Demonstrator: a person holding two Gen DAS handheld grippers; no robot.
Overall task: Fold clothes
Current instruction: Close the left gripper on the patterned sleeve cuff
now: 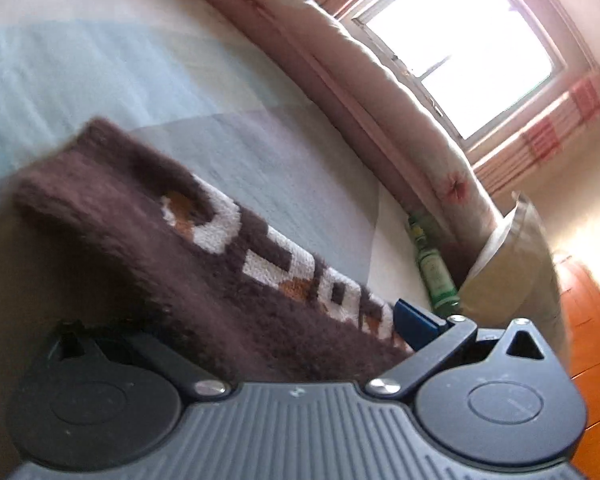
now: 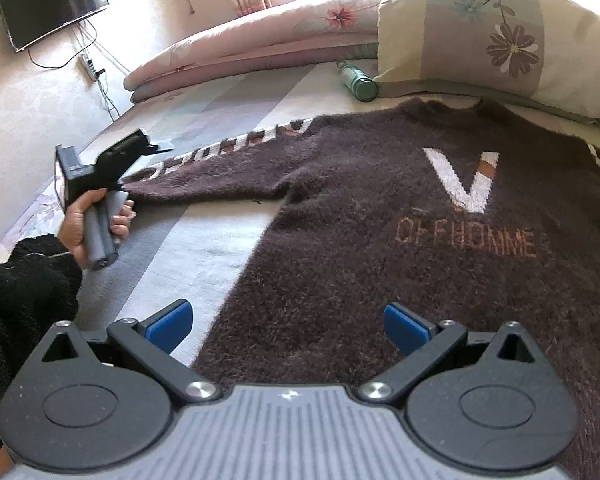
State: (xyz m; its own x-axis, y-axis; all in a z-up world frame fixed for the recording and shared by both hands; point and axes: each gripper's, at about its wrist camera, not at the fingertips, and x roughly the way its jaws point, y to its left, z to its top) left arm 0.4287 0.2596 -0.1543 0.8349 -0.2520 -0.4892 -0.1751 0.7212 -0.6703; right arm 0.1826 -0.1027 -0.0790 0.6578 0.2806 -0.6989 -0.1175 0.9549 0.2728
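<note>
Right wrist view: a fuzzy dark brown sweater point(image 2: 400, 240) lies spread face-up on a striped bed point(image 2: 204, 248), its white "V" and the word "OFFHOMME" straight ahead of the right hand-held gripper point(image 2: 286, 326), whose blue pads point(image 2: 172, 322) stand wide apart, one over the bedsheet and one over the sweater's hem, holding nothing. Out to that gripper's left, a hand point(image 2: 96, 220) in a black sleeve point(image 2: 28, 280) grips the left hand-held gripper point(image 2: 140, 142) at the end of the lettered sleeve point(image 2: 228, 156). From the left wrist view, that sleeve point(image 1: 204, 264) runs through the jaws and hides one finger, so whether the pads point(image 1: 416, 322) are pressed on it cannot be told. Beyond the sweater's collar lie a green bottle point(image 2: 358, 80), a flowered pillow point(image 2: 492, 36) and a rolled pink quilt point(image 2: 260, 48); a wall-mounted screen point(image 2: 52, 4) hangs far to the left.
</note>
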